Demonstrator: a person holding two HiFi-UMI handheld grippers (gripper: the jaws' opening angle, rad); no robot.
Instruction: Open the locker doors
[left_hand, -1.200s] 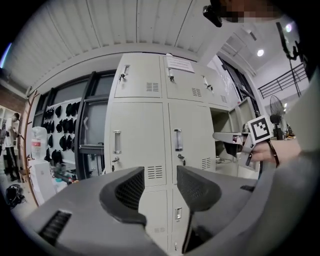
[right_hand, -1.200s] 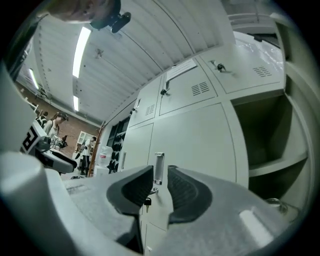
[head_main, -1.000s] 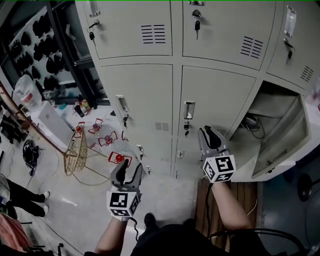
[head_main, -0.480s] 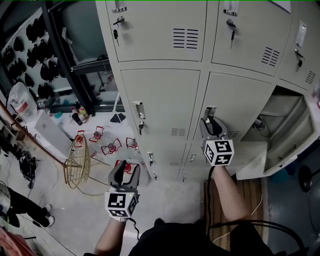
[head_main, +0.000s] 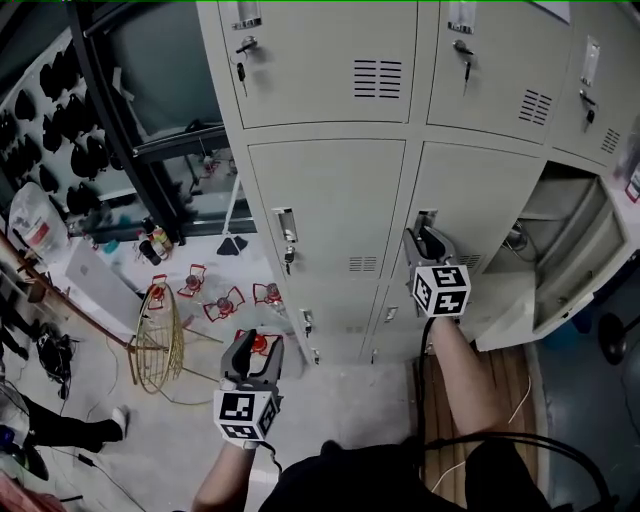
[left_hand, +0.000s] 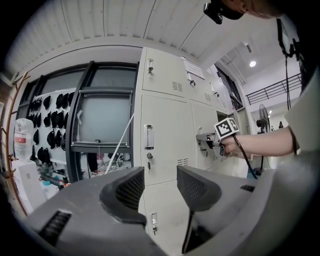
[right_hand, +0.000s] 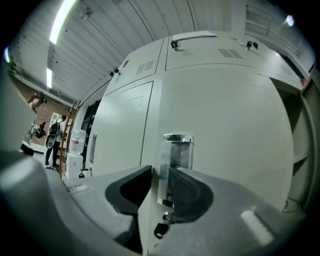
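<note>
right claw: 1 o'clock in head view, at the closed middle-row locker door; jaws closing round the left edge of its chrome handle, slim gap on the left pad.
left claw: 7 o'clock, low over the floor, jaws spread, nothing between.
room: open locker at 3 o'clock, its swung-out door near the right forearm; wire basket at 9 o'clock of left claw, apart.
hidden: key partly behind the jaws; top-row doors cut by frame edge.
</note>
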